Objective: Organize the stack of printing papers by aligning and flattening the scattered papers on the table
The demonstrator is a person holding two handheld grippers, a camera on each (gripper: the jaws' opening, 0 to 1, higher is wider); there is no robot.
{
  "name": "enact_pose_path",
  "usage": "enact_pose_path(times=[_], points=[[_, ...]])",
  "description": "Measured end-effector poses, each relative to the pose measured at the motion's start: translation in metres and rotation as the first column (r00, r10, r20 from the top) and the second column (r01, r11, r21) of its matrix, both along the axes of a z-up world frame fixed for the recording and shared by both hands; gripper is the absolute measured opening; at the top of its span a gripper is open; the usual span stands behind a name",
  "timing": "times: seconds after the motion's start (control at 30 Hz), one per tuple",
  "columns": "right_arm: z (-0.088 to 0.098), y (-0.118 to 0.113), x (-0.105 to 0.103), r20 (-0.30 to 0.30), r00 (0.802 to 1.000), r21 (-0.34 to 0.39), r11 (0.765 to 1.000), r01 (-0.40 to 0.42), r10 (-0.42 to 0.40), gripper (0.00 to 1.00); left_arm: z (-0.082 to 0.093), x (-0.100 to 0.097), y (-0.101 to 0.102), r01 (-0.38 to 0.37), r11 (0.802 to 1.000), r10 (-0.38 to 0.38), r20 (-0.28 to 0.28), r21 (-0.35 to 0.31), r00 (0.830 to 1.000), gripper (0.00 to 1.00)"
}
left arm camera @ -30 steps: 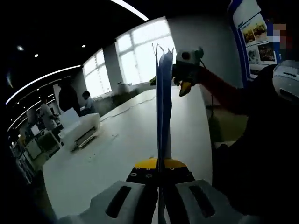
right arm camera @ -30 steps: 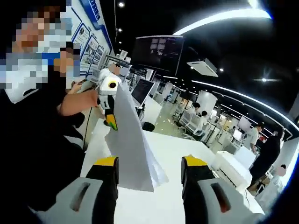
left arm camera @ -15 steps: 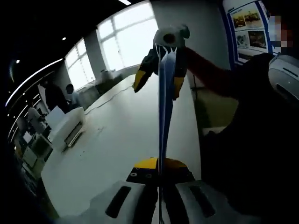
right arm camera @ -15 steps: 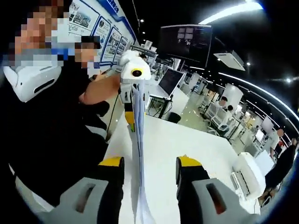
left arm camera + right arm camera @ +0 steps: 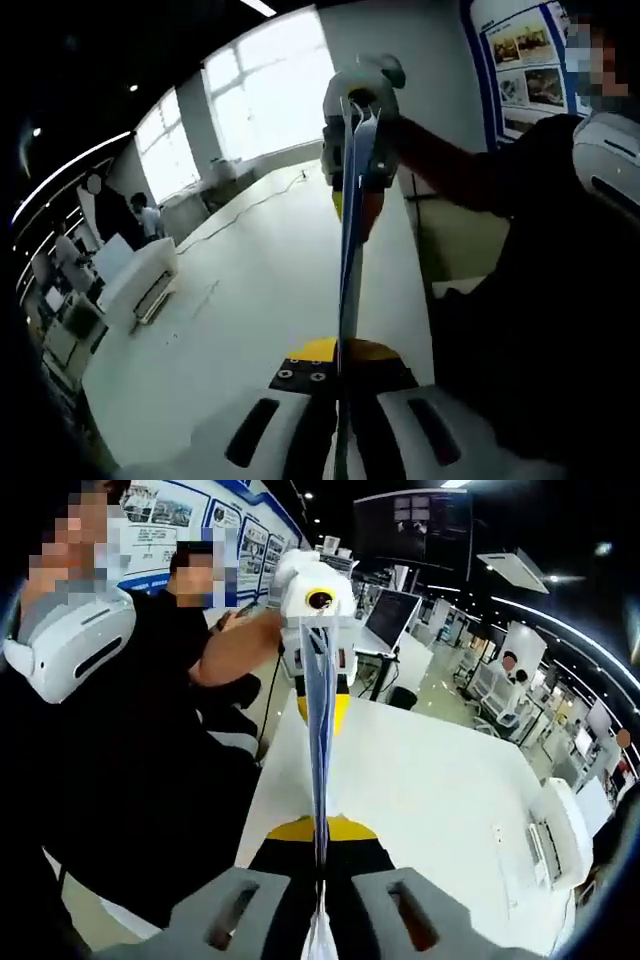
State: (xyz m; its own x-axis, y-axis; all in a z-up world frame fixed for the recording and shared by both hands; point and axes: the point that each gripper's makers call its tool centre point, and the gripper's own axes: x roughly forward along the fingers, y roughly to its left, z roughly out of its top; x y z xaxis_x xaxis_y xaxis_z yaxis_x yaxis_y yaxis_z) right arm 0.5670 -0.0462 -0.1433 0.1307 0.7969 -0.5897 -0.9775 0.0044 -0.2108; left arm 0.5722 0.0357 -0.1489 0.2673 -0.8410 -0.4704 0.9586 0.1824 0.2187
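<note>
A stack of printing papers (image 5: 347, 270) is held up on edge above the white table (image 5: 250, 300), so I see it as a thin blue-white strip. My left gripper (image 5: 340, 372) is shut on its near end. At the far end my right gripper (image 5: 358, 150) clamps the same stack. In the right gripper view the papers (image 5: 320, 740) run straight up from my right gripper (image 5: 322, 852), whose jaws are shut on them, to the left gripper (image 5: 318, 615) at the other end. The stack hangs between both grippers, off the table (image 5: 430, 780).
The person holding the grippers, in black clothes (image 5: 540, 300) (image 5: 120, 780), stands at the table's edge. A white box-like machine (image 5: 135, 285) (image 5: 555, 830) sits on the far side of the table. Other people and desks are in the background.
My right gripper, open and straddling the papers before, has closed on the stack's end. The left gripper has kept its hold. The stack now stands straight between them.
</note>
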Motion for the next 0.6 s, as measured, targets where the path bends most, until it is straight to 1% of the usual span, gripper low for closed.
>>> enact_pose_path(times=[0.07,0.1,0.13,0.17,0.2,0.27,0.3,0.37,0.4,0.43,0.47,0.6], points=[[0.004,-0.002,0.002,0.014,1.0,0.014,1.0,0.014,-0.014,0.0,0.003,0.002,0.001,0.0,1.0,0.001,0.018,-0.031,1.0,0.09],[0.006,-0.003,0.001,0.019,1.0,0.021,1.0,0.015,-0.015,0.0,0.003,0.004,0.002,-0.005,0.999,0.006,0.021,-0.034,1.0,0.13],[0.009,-0.003,0.002,0.032,0.999,0.033,0.999,0.017,-0.018,0.0,0.004,0.007,0.003,-0.014,0.999,0.017,0.045,-0.051,0.999,0.18],[0.012,-0.005,0.002,0.046,0.999,0.043,0.999,0.019,-0.021,0.0,0.006,0.011,0.003,-0.011,0.998,0.017,0.087,-0.067,0.996,0.23],[0.015,-0.006,0.001,0.052,0.998,0.05,0.999,0.017,-0.02,0.0,0.006,0.011,0.005,-0.011,0.997,0.019,0.106,-0.077,0.994,0.28],[0.02,-0.009,0.0,0.058,0.998,0.071,0.997,0.017,-0.021,0.0,0.007,0.015,0.01,-0.029,0.994,0.04,0.106,-0.106,0.993,0.31],[0.024,-0.01,0.002,0.063,0.997,0.094,0.995,0.031,-0.037,0.0,0.012,0.018,0.012,-0.035,0.986,0.056,0.122,-0.165,0.991,0.33],[0.027,-0.016,0.002,0.057,0.997,0.123,0.992,0.041,-0.048,0.0,0.016,0.021,0.019,-0.045,0.974,0.075,0.13,-0.224,0.989,0.39],[0.03,-0.017,0.003,0.051,0.997,0.143,0.988,0.05,-0.058,0.0,0.017,0.021,0.021,-0.041,0.969,0.074,0.13,-0.243,0.989,0.43],[0.032,-0.02,0.004,0.045,0.997,0.161,0.985,0.059,-0.067,0.0,0.018,0.021,0.025,-0.039,0.963,0.075,0.127,-0.268,0.989,0.45],[0.033,-0.022,0.005,0.042,0.997,0.175,0.983,0.063,-0.071,0.0,0.015,0.021,0.03,-0.043,0.962,0.078,0.12,-0.27,0.99,0.45],[0.038,-0.028,0.006,0.026,0.996,0.23,0.97,0.072,-0.08,0.0,0.014,0.019,0.044,-0.045,0.936,0.093,0.12,-0.35,0.988,0.5]])
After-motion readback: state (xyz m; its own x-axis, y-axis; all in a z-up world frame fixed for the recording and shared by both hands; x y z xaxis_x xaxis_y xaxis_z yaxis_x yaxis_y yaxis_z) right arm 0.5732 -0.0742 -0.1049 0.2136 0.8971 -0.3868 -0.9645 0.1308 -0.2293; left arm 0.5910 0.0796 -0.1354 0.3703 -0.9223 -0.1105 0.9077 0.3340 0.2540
